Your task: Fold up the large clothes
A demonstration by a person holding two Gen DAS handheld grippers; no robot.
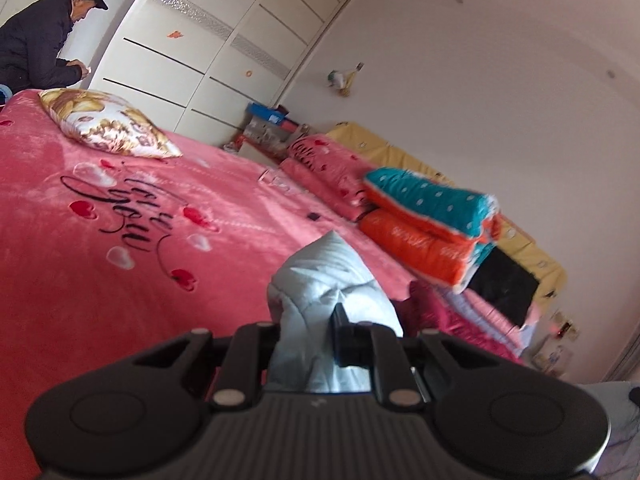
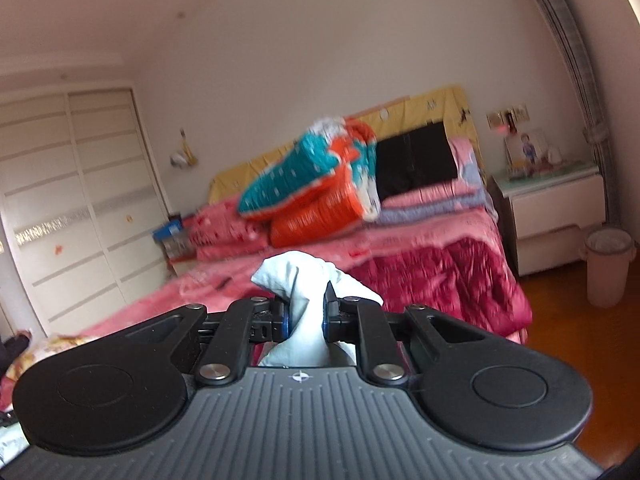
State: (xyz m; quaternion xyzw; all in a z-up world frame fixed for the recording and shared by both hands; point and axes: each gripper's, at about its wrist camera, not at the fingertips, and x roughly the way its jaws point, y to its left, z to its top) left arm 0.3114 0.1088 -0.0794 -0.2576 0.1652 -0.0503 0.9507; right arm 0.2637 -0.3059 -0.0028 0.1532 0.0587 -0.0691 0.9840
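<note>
A pale blue quilted garment [image 1: 320, 280] bunches up between the black fingers of my left gripper [image 1: 308, 332], which is shut on it above a pink bed [image 1: 120, 240]. In the right wrist view another part of the pale blue garment [image 2: 298, 280] is pinched in my right gripper [image 2: 306, 312], also shut on it. The cloth puffs out in front of both sets of jaws and hangs down behind them. The rest of the garment is hidden below the gripper bodies.
A flowered pillow [image 1: 108, 124] lies on the pink bedspread. Folded teal and orange quilts [image 1: 432, 220] and a black cloth [image 1: 504, 288] are stacked by the yellow headboard [image 1: 384, 144]. A person [image 1: 44, 36] sits beyond the bed by a white wardrobe [image 1: 208, 48]. A nightstand [image 2: 552, 208] and bin [image 2: 608, 264] stand at the right.
</note>
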